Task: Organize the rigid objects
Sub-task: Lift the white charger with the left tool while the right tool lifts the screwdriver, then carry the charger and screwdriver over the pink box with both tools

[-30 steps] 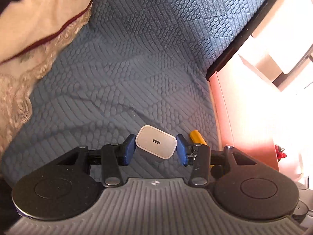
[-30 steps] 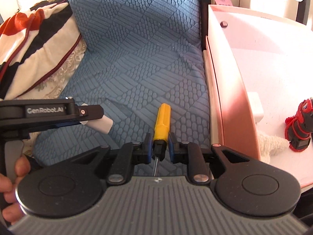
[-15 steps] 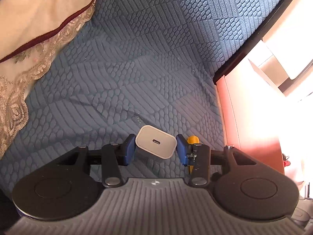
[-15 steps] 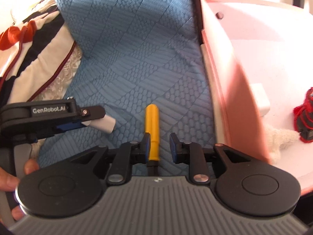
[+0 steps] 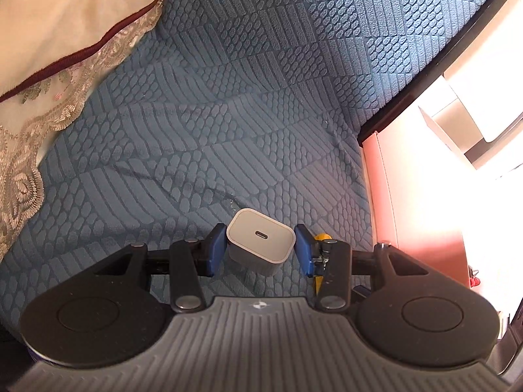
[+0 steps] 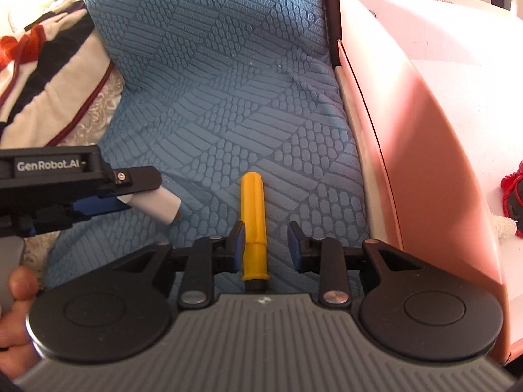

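My left gripper (image 5: 260,250) is shut on a white USB charger block (image 5: 260,239), held just above the blue quilted cushion (image 5: 228,98). The charger also shows in the right wrist view (image 6: 157,203), beside the left gripper's body (image 6: 55,176). My right gripper (image 6: 266,245) is open. A yellow-handled screwdriver (image 6: 253,225) lies on the cushion between its fingers, against the left fingertip (image 6: 238,245). Its yellow handle peeks out in the left wrist view (image 5: 322,236).
A pink bin (image 6: 408,130) stands right of the cushion; it holds a red and black object (image 6: 513,192) and something white and fluffy (image 6: 501,227). A cream, lace-edged pillow (image 5: 59,49) lies at the left. The bin also shows in the left wrist view (image 5: 408,202).
My right gripper has opened and let go of the screwdriver, which now lies on the cushion. The left gripper keeps hold of the charger and has shifted slightly.
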